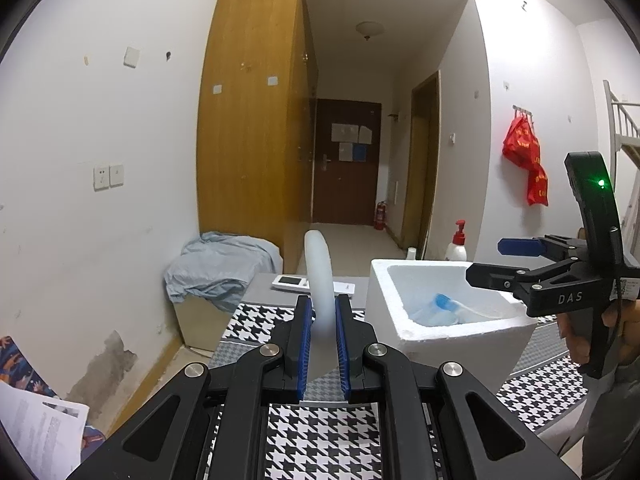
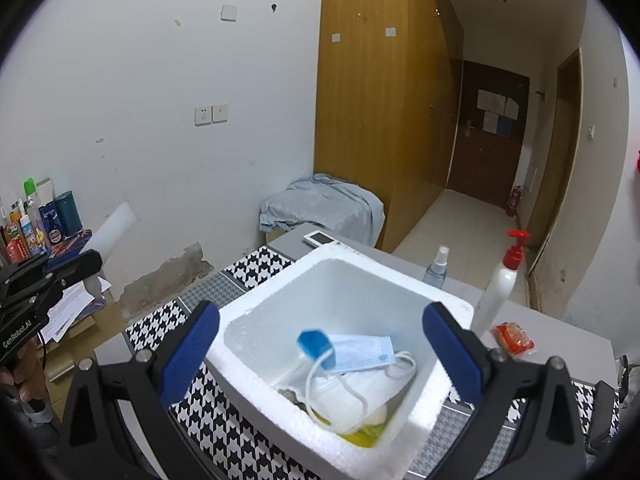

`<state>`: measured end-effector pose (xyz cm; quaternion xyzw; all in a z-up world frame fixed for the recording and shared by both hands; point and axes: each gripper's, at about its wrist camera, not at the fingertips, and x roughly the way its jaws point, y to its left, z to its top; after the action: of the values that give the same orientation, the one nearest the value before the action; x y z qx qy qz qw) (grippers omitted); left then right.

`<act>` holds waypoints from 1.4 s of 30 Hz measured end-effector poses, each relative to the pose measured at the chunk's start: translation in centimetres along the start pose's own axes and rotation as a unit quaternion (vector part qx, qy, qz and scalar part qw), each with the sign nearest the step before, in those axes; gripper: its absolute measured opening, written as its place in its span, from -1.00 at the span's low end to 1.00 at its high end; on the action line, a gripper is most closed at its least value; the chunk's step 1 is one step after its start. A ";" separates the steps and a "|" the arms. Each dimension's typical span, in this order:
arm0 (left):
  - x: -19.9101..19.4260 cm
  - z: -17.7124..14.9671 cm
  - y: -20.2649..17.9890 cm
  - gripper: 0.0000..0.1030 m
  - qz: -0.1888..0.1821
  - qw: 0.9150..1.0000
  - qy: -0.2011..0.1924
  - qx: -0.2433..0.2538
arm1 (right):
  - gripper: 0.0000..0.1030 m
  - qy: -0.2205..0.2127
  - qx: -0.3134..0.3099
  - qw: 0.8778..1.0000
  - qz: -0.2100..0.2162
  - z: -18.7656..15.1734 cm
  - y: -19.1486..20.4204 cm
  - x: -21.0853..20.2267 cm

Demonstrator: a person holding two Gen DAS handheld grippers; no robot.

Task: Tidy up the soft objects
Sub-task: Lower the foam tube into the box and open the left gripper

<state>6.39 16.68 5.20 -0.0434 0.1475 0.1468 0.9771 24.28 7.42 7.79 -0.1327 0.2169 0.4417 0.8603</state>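
Note:
My left gripper (image 1: 322, 320) is shut on a pale, translucent white soft piece (image 1: 318, 268) that stands upright between its blue pads, above the houndstooth cloth. To its right sits a white foam box (image 1: 380, 280). In the right wrist view my right gripper (image 2: 322, 344) is open and hangs over the foam box (image 2: 276, 280) with nothing between its fingers. Inside the box lie a blue face mask (image 2: 366, 354), a blue-capped item (image 2: 314, 342) and a white cord. The left gripper (image 2: 90, 264) with the white piece (image 2: 120, 220) shows at far left. The right gripper (image 1: 486, 262) shows at the box's right.
Behind the box stand a red-topped pump bottle (image 2: 500, 288) and a spray bottle (image 2: 436, 268); a red packet (image 2: 512, 338) lies beside them. A white remote (image 2: 320, 238) lies at the table's far edge. Blue cloth (image 2: 324, 208) covers a low box by the wardrobe. Bottles (image 2: 36, 220) crowd the left.

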 end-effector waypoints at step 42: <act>6.7 3.3 -8.3 -0.75 -0.144 0.988 0.014 0.060 | 0.99 -0.044 0.069 0.991 -0.103 -5.7 -4.8 -9.1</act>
<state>15.91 11.08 6.71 -0.0070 0.1616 -0.0049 0.9868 22.06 -4.16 7.43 -0.0753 0.1940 0.3401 0.9171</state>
